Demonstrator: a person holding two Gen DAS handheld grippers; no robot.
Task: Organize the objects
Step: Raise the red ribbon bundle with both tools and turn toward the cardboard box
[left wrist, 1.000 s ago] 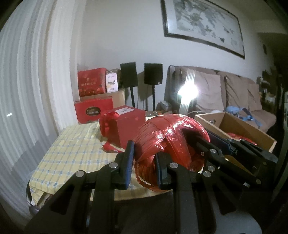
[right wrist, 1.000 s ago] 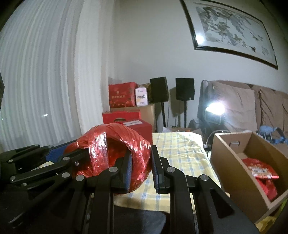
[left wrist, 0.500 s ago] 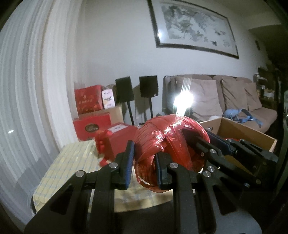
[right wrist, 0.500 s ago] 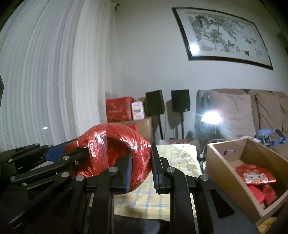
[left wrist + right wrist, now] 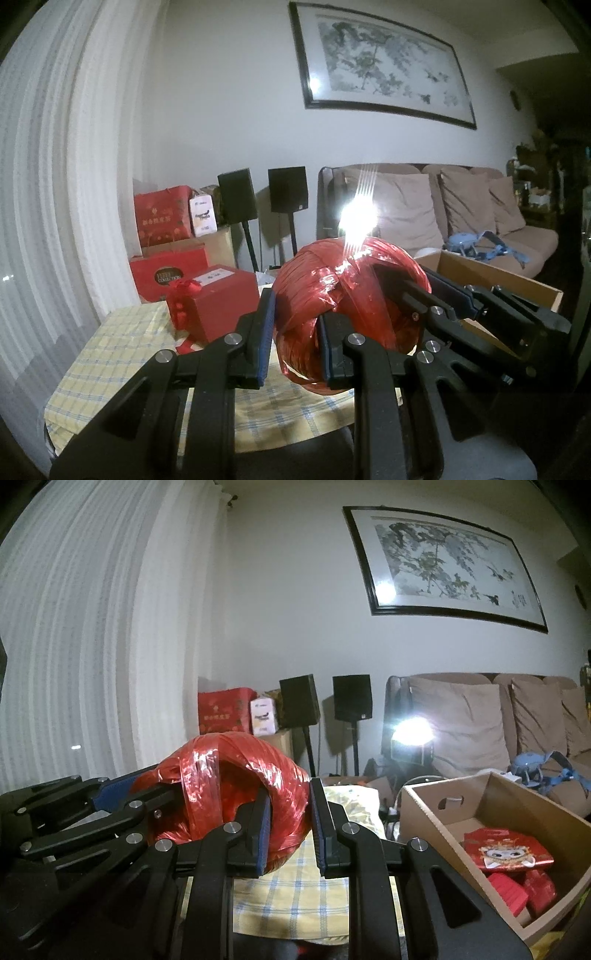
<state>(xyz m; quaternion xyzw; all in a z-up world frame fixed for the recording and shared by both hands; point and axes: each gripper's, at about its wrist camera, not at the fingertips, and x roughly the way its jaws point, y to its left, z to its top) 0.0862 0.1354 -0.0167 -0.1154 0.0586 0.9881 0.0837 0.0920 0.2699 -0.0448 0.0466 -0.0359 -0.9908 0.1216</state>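
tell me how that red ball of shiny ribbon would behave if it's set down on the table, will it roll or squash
The red ribbon ball looks round, so it could roll on the checked tablecloth. Its wound, glossy strands look soft; the left gripper and right gripper each pinch only an edge, so it probably gives and is light. The shiny film may be slippery.

A big framed picture [image 5: 448, 566] hangs on the far wall. Two black speakers [image 5: 299, 700] stand on thin poles under it. A brown sofa [image 5: 476, 210] with soft cushions sits on the right. White curtains [image 5: 92, 635] hang on the left. A bright lamp [image 5: 412, 733] shines beside the sofa.
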